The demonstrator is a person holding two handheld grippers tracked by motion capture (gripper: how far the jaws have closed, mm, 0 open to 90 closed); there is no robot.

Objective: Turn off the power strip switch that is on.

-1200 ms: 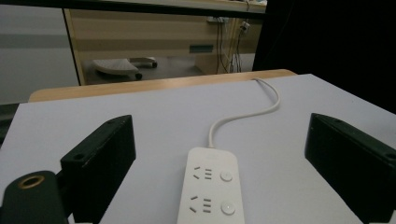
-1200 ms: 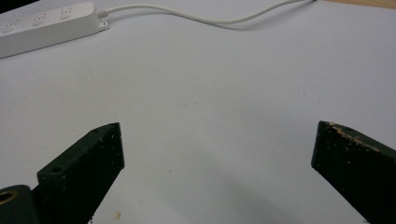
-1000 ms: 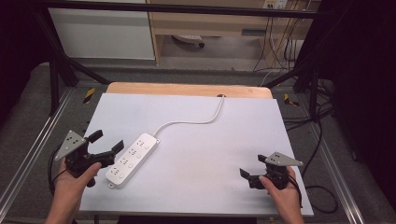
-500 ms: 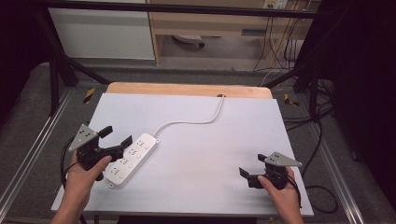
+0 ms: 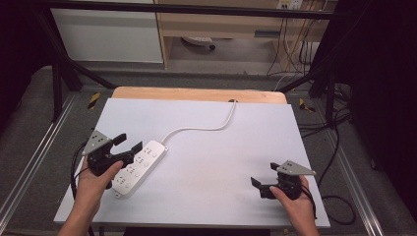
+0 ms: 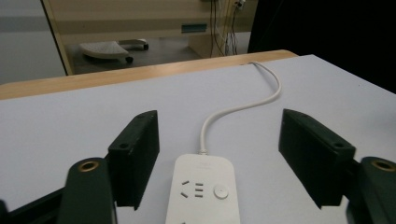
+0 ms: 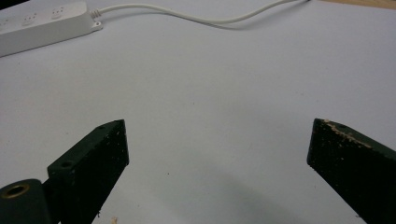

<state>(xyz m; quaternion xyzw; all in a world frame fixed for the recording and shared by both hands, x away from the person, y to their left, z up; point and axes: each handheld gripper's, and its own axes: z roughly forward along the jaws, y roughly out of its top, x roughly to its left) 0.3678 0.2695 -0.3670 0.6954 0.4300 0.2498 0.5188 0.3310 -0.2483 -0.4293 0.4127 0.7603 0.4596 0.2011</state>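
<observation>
Tabletop [image 5: 206, 162]: pale, bearing everything here.
Power strip [image 5: 139, 168]: white, at eight o'clock on the tabletop, lying diagonally; cord [image 5: 201, 129] trails toward twelve o'clock.
Left tongs [image 6: 219, 154]: straddling the strip's cord end, jaws just closing, pads not yet touching it.
Right tongs [image 7: 217, 172]: wide open, empty, at four o'clock.
Risk: an off-centre squeeze may skid or twist the strip; the taut cord could drag it.
</observation>
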